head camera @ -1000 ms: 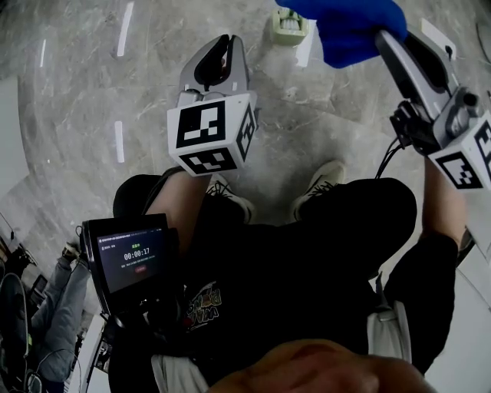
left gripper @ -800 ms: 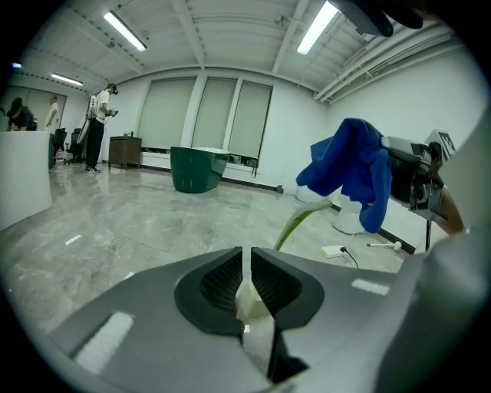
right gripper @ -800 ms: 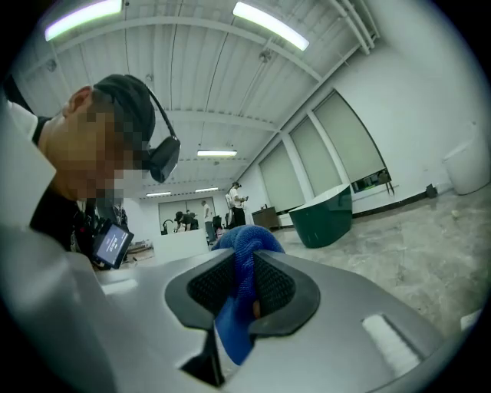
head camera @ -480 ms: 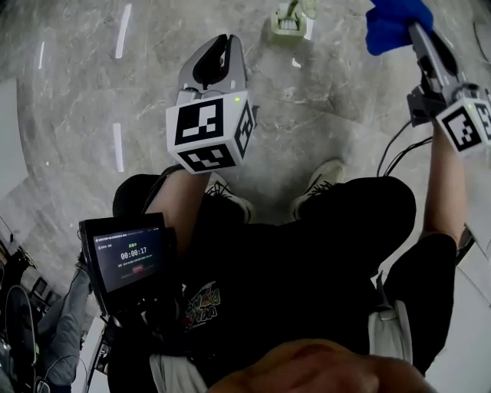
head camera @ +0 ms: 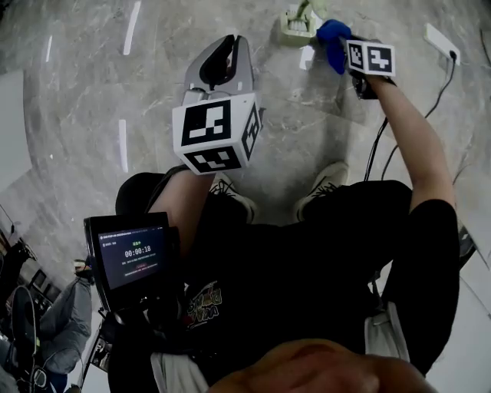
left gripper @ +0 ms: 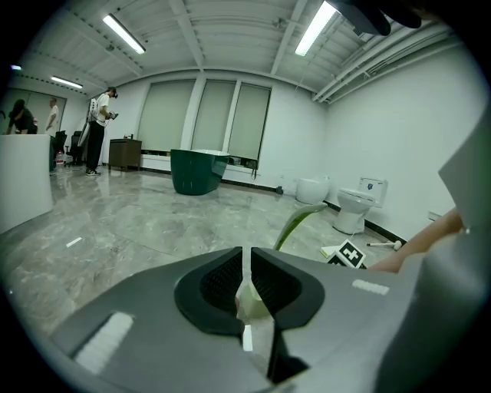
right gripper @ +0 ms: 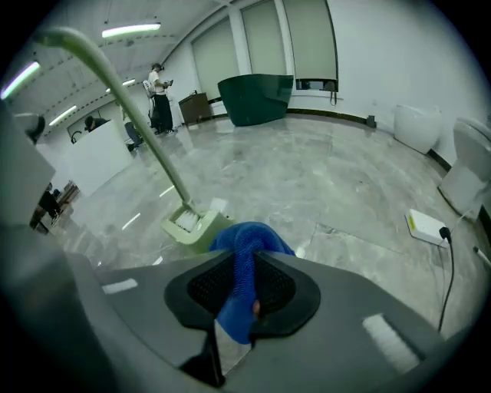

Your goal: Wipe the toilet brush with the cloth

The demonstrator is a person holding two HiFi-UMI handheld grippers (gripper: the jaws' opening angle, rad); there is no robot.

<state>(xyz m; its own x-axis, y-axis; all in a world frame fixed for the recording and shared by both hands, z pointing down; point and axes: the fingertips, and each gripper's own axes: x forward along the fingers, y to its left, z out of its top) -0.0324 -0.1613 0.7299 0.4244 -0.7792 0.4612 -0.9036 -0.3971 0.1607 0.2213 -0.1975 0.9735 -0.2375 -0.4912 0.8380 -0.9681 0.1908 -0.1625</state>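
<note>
My left tongs (left gripper: 247, 285) are pressed shut on the thin top end of the pale green plastic toilet brush (right gripper: 186, 221), and its long handle (right gripper: 146, 130) is what I hold up. The brush head (head camera: 294, 24), flat with white bristles, sits on the shiny grey stone floor (head camera: 92, 84) out past my feet. From the brush head the handle goes up and leans back toward my left tongs, so its long line runs from the floor up to that hand. My right tongs (right gripper: 247, 285) are pinching a soft blue cloth (right gripper: 245, 234), and a fat fold of it sticks out in front of the tips. These tongs point down at the floor, very near the brush head and just to its right side. The cloth looks close to the brush head, but I cannot tell if they touch. I think my right hand is the one to wipe, since it is much nearer the brush head, and it could rub up along the handle.
</note>
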